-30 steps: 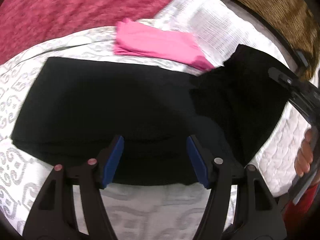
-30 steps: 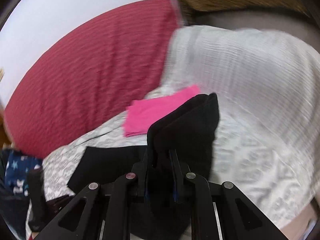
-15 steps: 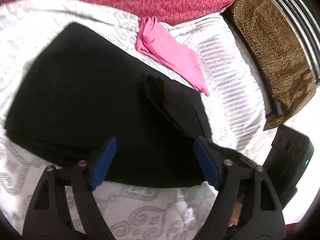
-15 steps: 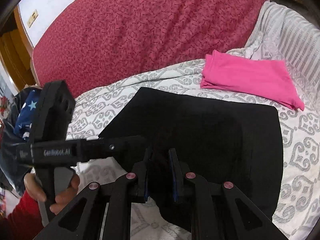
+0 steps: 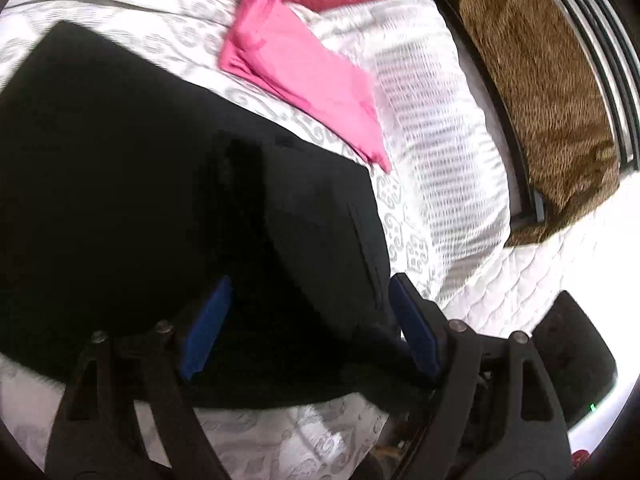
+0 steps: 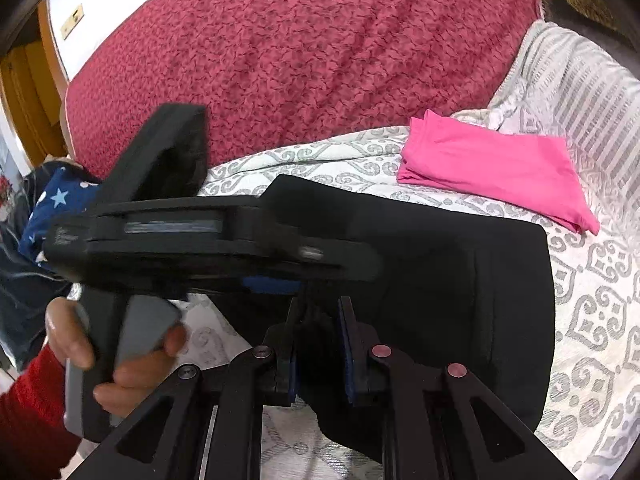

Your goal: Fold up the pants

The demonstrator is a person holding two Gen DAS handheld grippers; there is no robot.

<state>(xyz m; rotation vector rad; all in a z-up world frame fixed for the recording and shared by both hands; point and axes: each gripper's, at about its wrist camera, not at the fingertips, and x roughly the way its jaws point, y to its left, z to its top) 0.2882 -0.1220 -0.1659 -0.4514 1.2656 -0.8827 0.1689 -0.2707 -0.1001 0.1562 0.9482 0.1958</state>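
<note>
Black pants [image 5: 120, 180] lie folded on the patterned bed cover [image 5: 280, 432]. In the right wrist view the pants [image 6: 460, 280] form a flat dark rectangle. My right gripper [image 6: 320, 308] is shut on a fold of the black fabric at the pants' near edge. My left gripper [image 5: 308, 320] hangs just over the near right part of the pants. Its jaws are wide and closing, with black fabric between the blue pads [image 5: 208, 320], which do not press on it. From the right wrist the left gripper [image 6: 280, 276] shows side-on, held by a hand [image 6: 120, 360].
A folded pink cloth [image 6: 492, 168] lies behind the pants, apart from them. A dark red blanket [image 6: 300, 52] is heaped at the back. A brown furry throw [image 5: 540, 80] hangs on a rail to the right. A blue starred cloth [image 6: 56, 200] is at the left.
The right gripper has carried the raised pants end over and laid it down on the rest. The left gripper has shifted right along the pants' near edge and rolled.
</note>
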